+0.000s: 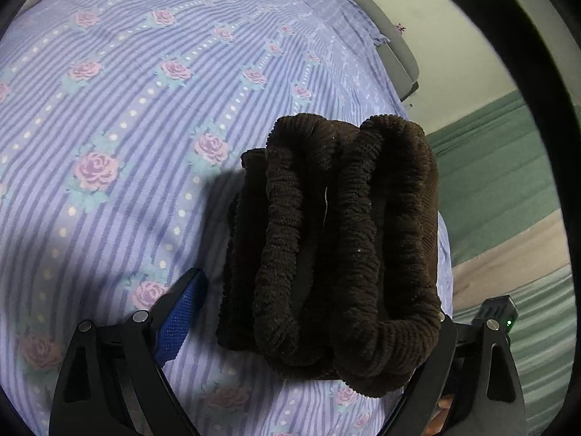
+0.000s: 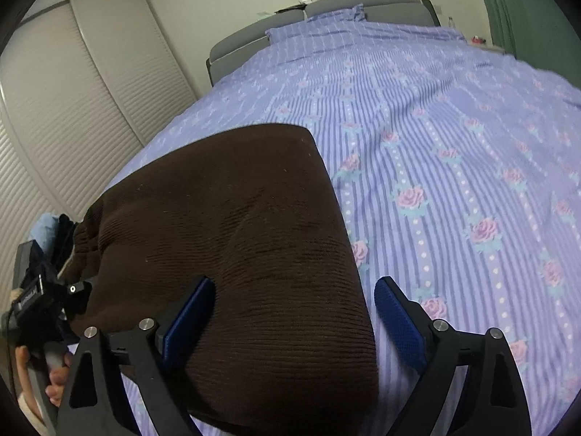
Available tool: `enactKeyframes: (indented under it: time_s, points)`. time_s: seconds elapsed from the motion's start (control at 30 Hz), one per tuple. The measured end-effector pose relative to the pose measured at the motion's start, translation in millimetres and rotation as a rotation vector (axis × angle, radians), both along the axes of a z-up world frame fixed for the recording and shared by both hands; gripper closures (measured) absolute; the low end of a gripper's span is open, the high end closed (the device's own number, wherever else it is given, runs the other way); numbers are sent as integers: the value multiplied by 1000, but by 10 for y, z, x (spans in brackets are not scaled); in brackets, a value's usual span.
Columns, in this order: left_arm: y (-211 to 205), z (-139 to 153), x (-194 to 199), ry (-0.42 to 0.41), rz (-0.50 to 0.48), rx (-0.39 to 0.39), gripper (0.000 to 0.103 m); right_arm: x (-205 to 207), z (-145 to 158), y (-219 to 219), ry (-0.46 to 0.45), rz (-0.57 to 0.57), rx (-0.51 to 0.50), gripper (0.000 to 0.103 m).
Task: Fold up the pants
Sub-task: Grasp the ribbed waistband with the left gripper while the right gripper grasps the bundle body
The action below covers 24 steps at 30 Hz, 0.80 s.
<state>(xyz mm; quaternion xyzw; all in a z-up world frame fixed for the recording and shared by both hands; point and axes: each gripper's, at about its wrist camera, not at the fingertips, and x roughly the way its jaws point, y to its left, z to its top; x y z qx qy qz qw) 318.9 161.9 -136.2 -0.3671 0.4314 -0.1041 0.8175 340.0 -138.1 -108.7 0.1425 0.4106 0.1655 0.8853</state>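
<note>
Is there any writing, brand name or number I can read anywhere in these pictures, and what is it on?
Only one: a white label on the black device at the left edge of the right wrist view, too small and tilted to read.
Nothing is printed on the brown pants, the floral bedsheet or the blue gripper pads.

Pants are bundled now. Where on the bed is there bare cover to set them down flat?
Bare bedspread stretches right of the brown pants, up to the pillow by the grey headboard. The left wrist view shows more open cover left of the bundle. It is crowded at the bed's left edge, by the left gripper.
</note>
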Motion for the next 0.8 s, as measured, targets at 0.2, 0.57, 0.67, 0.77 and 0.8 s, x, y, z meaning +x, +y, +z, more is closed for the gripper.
enactKeyframes:
  time_s: [0.2, 0.57, 0.67, 0.77, 0.8]
  points:
    - [3, -52, -47, -37, 20, -35, 19, 64, -142, -19, 30, -1, 99, 11]
    - [-17, 142, -329, -82, 34, 40, 51, -45, 14, 26, 0, 24, 71, 40]
    - [-39, 249, -370, -97, 14, 77, 54, -132, 139, 43, -27, 32, 38, 47]
    - [-87, 419, -443, -133, -7, 139, 56, -226, 316, 101, -76, 39, 1, 50]
    - [-93, 450, -431, -138, -9, 148, 57, -256, 360, 107, -89, 38, -7, 51]
